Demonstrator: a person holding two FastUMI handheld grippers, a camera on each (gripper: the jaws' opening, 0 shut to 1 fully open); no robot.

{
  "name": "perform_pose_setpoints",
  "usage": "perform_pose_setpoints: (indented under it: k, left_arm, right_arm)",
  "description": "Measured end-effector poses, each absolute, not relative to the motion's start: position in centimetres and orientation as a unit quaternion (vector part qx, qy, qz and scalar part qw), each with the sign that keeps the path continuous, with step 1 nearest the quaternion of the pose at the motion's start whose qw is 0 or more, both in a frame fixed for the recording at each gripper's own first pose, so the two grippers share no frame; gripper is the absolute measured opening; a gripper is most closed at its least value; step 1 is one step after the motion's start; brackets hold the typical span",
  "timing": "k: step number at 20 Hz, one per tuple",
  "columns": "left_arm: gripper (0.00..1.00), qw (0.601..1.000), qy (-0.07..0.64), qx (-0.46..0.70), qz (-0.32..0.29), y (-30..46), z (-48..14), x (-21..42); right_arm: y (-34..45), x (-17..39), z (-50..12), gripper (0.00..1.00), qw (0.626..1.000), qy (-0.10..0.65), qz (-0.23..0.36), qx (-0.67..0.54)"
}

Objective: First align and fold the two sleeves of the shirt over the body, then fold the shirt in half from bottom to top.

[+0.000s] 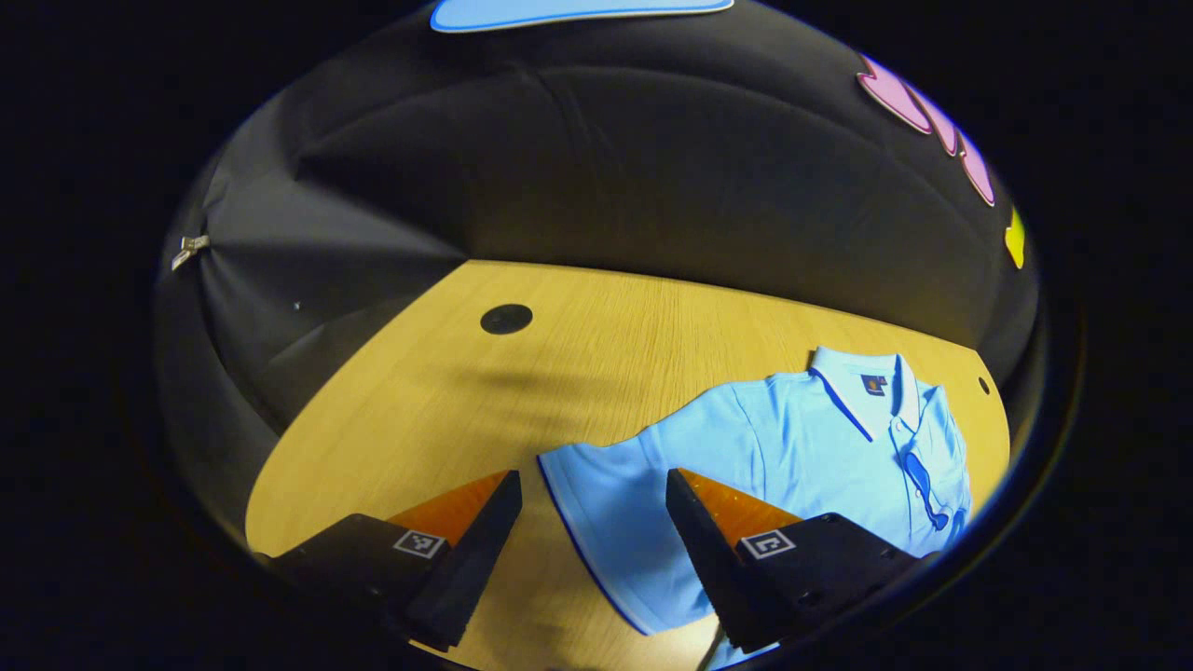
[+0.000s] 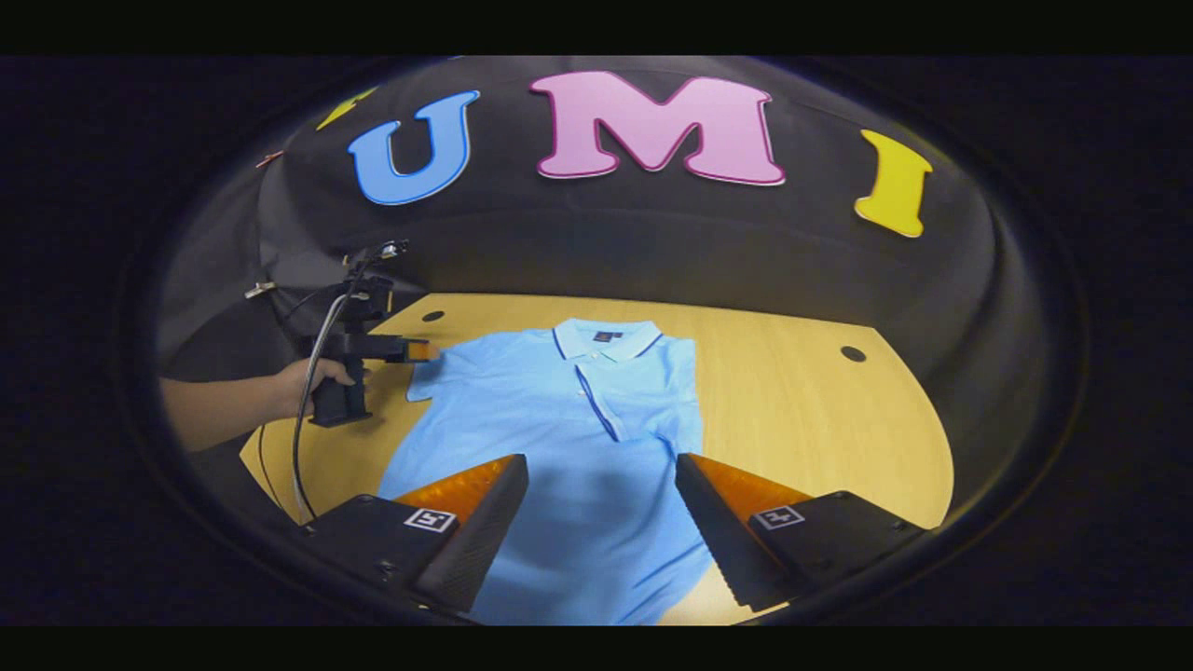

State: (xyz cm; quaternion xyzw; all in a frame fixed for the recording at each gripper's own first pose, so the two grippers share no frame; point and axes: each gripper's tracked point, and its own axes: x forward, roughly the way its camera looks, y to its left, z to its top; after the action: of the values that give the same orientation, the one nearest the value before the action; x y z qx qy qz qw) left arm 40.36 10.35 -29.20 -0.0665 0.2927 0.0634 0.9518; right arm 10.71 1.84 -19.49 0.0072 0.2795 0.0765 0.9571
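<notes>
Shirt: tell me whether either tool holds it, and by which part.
Neither tool holds the shirt. The left tool is open around the sleeve hem; the right tool is open over the body.

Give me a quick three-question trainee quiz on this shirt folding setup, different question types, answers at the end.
1. True or false: the right sleeve is already folded over the shirt.
2. Which sleeve does the left gripper frame: A) the spread one, B) a folded one?
3. Fill in: the right gripper hangs open over the shirt's ____ half, on the wooden table.

Key: 1 true; 2 A; 3 lower.
</notes>
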Motion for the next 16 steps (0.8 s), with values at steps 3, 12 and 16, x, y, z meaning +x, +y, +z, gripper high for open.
perform_pose_setpoints:
  k: [3,12,16]
  left_arm:
    - [0.97,0.948,0.309,-0.039,0.065,10.9,-30.4,40.9]
    - [0.08,0.949,0.315,0.002,0.016,8.0,-30.0,41.7]
    - [0.06,0.947,0.322,0.013,-0.008,6.2,-29.0,41.6]
  right_arm:
    - [-0.9,8.9,-20.3,0.99,0.954,0.295,0.049,0.028]
    - [-4.6,8.1,-21.3,0.99,0.952,0.303,0.022,0.038]
    - [-5.4,7.9,-21.3,0.99,0.951,0.305,0.018,0.044]
